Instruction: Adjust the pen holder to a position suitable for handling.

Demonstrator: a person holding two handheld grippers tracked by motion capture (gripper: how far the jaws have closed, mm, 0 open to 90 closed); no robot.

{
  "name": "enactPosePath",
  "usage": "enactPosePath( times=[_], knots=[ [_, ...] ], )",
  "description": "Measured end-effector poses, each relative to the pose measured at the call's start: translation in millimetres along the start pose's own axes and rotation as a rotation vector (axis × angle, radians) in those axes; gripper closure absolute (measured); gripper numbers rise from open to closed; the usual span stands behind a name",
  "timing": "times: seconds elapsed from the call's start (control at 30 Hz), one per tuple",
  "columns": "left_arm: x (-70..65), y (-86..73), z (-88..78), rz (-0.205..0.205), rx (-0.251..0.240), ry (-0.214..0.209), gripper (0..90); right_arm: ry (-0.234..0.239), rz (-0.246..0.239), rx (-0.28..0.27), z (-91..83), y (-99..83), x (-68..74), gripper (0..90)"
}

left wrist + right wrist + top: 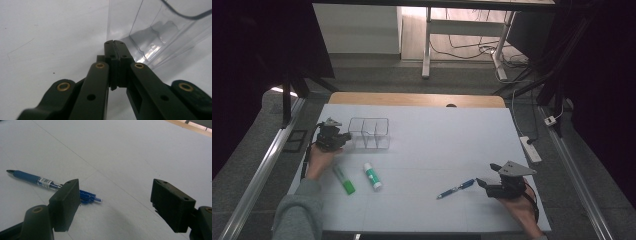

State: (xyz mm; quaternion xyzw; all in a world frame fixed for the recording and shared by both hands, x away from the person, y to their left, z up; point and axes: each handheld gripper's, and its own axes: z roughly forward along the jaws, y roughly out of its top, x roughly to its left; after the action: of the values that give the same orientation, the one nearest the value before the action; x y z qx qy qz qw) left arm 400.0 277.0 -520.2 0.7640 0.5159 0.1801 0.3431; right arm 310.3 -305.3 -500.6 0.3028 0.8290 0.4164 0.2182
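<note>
We are observing the left gripper (343, 137) sitting at about 9 o'clock of the clear organiser (369, 133), a see-through box split into three compartments, standing toward 10 o'clock on the white table (437, 135). In the left gripper view its jaws are pressing flat together, and the closed tip (115, 44) is lying right at the lower edge of the organiser's wall (160, 32); we cannot tell whether any of that thin wall is caught between the pads (the seam looks tight and bare). The right gripper (484, 183) is resting toward 4 o'clock on the table, its jaws standing wide apart with nothing between them. A blue pen (456, 189) is lying just beside it, at its 9 o'clock, tip pointing away from the gripper; in the right gripper view the pen (32, 179) is passing behind the left pad, clear of it. Two green-and-white glue sticks (343, 180) (373, 176) are lying side by side at about 6 o'clock of the organiser, near the person's left hand (319, 159), well apart from the pen.
</note>
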Motion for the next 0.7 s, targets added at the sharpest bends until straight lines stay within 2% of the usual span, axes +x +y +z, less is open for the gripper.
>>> enactPosePath(
  times=[0.43, 0.7],
  knots=[
    [1.8, 1.3, 1.8, -0.017, -0.007, -0.013, 89.0, 0.003, 0.001, -0.002, 1.1, 0.2, 0.5, 23.5],
    [-1.6, 4.7, 4.0, -0.006, -0.006, -0.02, 89.0, 0.004, -0.003, 0.006, 1.1, 0.5, 0.4, 23.6]
  ],
)
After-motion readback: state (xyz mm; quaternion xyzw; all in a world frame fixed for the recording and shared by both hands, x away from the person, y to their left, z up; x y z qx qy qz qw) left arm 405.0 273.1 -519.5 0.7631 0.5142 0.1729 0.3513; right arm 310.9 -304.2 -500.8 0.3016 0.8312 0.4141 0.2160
